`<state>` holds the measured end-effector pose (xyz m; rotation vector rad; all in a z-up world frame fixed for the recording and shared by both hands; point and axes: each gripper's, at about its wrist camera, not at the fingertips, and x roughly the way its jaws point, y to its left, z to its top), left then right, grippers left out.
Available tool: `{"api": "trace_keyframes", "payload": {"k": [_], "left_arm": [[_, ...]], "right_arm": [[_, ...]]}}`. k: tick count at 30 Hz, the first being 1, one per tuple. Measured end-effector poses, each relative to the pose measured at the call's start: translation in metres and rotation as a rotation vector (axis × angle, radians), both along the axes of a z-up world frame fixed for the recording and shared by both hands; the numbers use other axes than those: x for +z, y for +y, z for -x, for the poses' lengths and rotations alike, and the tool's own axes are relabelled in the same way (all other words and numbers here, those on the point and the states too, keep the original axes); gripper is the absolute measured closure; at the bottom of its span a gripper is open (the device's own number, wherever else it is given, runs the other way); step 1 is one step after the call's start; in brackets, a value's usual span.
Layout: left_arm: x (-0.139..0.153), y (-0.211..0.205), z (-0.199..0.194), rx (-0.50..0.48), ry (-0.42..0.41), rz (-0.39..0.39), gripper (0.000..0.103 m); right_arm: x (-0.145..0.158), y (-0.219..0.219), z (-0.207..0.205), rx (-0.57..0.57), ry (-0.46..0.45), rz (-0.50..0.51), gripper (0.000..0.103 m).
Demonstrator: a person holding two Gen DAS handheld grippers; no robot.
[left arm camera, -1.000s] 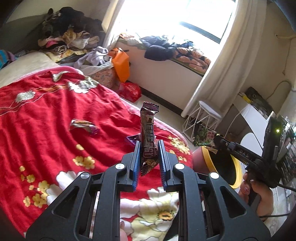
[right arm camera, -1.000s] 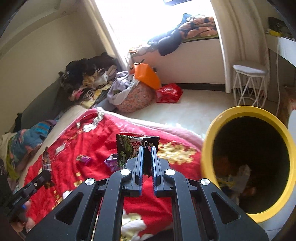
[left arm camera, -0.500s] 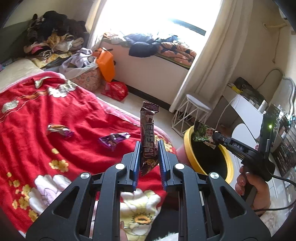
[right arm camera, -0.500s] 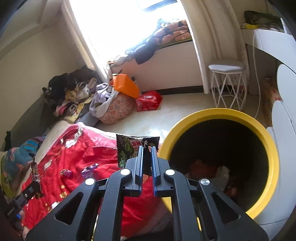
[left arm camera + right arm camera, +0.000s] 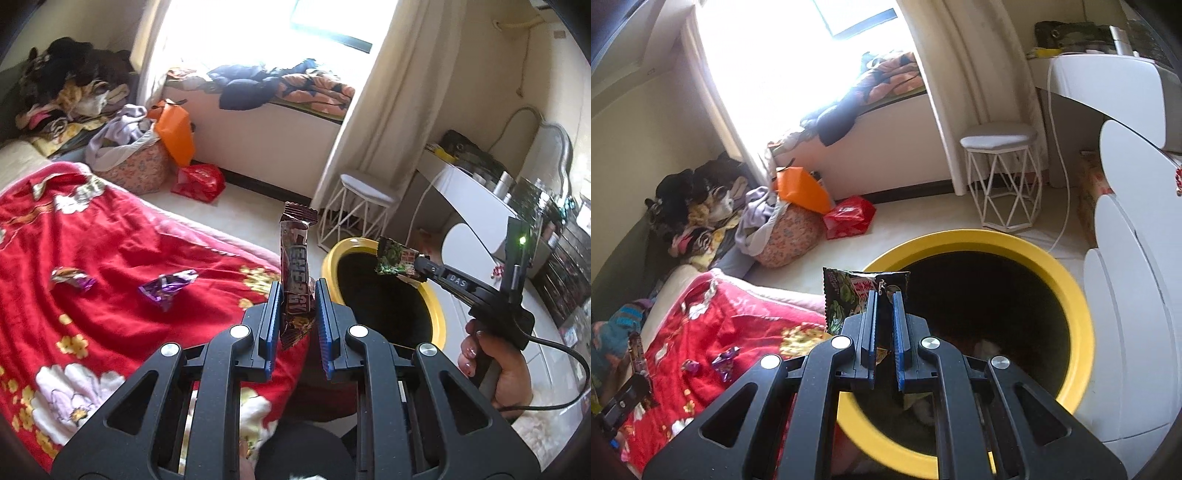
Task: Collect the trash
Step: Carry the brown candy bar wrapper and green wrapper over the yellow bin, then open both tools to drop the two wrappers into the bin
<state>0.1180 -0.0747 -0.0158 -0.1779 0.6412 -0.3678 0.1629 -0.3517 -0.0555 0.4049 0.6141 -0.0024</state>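
**Both wrappers clamped, bin ahead**

A light, crinkly brown foil snack-bar wrapper (image 5: 295,273) is pinched low between the left gripper (image 5: 298,321) pads, standing upright and floppy. A thin green printed snack packet (image 5: 862,295) is clamped at its edge by the right gripper (image 5: 884,332), just over the yellow-rimmed round bin (image 5: 1075,295). Slippage is judged likely with a loose pinch.

Right gripper (image 5: 883,295): pinches a green snack bag (image 5: 849,295).
Snack bag: up over the rim of the yellow bin (image 5: 1078,314).
Bin: dark inside, some trash at the bottom.
Red blanket (image 5: 738,325): small purple wrappers (image 5: 726,360) lie on it.
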Motion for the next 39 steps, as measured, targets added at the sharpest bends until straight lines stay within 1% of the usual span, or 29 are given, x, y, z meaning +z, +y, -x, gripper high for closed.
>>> {"api": "trace_keyframes", "payload": {"k": [6,14,20,32,39], "left_arm": [[0.0,-0.027,-0.007,-0.051,-0.002,-0.018,0.089],[0.0,-0.06,-0.017,-0.125,-0.011,-0.036,0.089],[-0.005,-0.087,-0.025,-0.17,-0.008,-0.054,0.089],[-0.029,-0.128,-0.052,-0.229,0.045,-0.083,0.089],[-0.048,-0.145,-0.072,-0.282,0.096,-0.051,0.089]], "right_arm": [[-0.005,-0.014,0.003,-0.044,0.002,0.023,0.095],[-0.015,-0.032,0.002,-0.096,0.028,0.013,0.095],[-0.023,-0.047,0.002,-0.129,0.046,-0.002,0.095],[-0.035,-0.07,0.001,-0.157,0.083,-0.024,0.095],[-0.042,-0.077,-0.001,-0.154,0.112,-0.049,0.092]]}}
